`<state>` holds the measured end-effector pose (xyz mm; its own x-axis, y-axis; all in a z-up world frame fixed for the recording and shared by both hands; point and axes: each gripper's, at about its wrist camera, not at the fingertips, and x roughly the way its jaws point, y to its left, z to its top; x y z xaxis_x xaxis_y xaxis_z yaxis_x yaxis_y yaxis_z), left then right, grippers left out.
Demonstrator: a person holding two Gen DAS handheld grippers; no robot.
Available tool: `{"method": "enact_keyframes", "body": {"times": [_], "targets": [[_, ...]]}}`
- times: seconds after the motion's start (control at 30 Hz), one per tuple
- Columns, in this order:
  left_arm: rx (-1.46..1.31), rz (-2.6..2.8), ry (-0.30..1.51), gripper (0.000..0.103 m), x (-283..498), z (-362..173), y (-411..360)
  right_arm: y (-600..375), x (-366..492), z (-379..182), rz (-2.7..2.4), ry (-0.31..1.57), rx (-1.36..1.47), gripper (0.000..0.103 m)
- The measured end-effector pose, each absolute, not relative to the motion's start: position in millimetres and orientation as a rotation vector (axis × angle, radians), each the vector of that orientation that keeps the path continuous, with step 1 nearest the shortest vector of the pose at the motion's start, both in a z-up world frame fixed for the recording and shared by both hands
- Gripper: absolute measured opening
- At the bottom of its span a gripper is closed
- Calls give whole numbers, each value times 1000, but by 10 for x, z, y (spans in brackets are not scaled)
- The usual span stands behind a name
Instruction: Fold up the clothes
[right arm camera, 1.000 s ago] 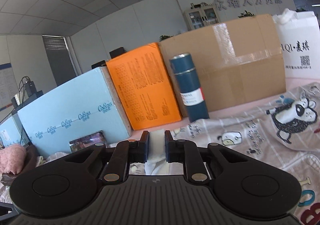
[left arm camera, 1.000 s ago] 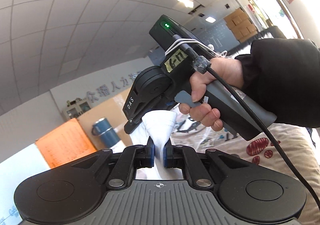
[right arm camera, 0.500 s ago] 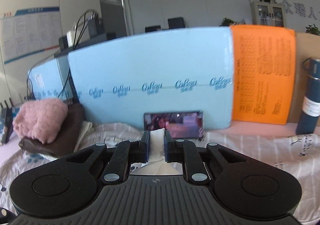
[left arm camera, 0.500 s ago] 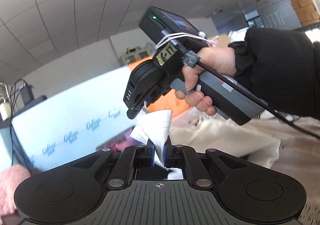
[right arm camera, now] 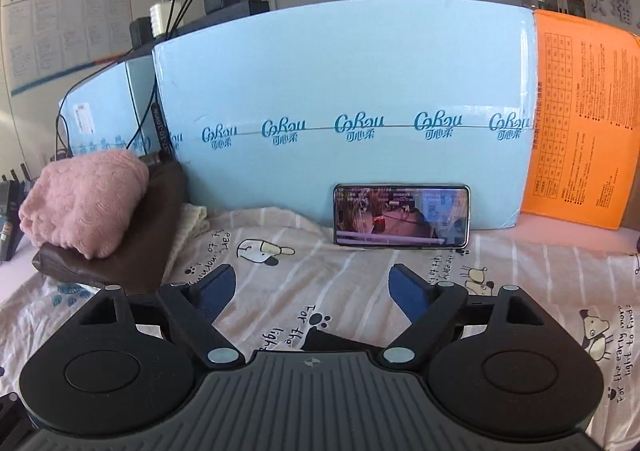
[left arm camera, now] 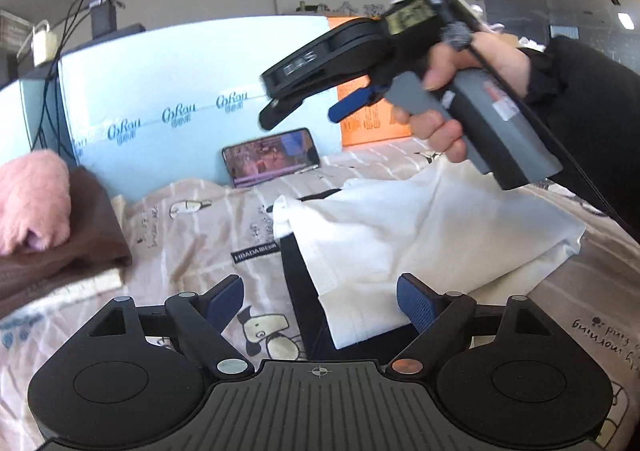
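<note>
A printed bedsheet [left arm camera: 192,219] covers the surface, light-blue boxes [right arm camera: 340,91] behind. The white garment [left arm camera: 420,235] lies folded on it — long axis slanting near-left to far-right. Left gripper [left arm camera: 320,303] and right gripper [right arm camera: 312,287] are opening — nothing pinched.

Both wrist views face the phone [left arm camera: 273,156] closely.

Right gripper [right arm camera: 312,293] jaws opening, nothing between; phone [right arm camera: 401,215] leaning on blue box [right arm camera: 340,91].

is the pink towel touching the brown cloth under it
Touching. The right wrist view shows the pink towel resting directly on the brown cloth, no gap between them.
</note>
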<state>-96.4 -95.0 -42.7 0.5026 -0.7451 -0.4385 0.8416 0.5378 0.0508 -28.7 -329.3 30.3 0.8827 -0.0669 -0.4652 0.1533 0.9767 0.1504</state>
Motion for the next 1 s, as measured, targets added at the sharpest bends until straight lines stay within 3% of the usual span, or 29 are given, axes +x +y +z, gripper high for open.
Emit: {"method": "enact_keyframes", "body": {"times": [0.3, 0.6, 0.7, 0.77, 0.87, 1.0], "targets": [[-24, -1143, 516, 87, 23, -180, -992, -4206, -1158, 254, -337, 366, 422, 83], [-291, -1202, 869, 84, 1053, -502, -1666, -4635, -1748, -363, -435, 339, 686, 83], [-276, -1199, 892, 67, 1093, -620, -1762, -4691, -1780, -476, -425, 338, 731, 83], [-238, -1180, 877, 42, 1099, -645, -1806, -4716, -1792, -524, -410, 332, 748, 83], [-173, -1152, 832, 18, 1078, -625, -1852, -4715, -1795, -542, -388, 329, 758, 83], [-50, -1137, 708, 10, 942, -558, -1936, -4672, -1819, -513, -382, 318, 729, 83]]}}
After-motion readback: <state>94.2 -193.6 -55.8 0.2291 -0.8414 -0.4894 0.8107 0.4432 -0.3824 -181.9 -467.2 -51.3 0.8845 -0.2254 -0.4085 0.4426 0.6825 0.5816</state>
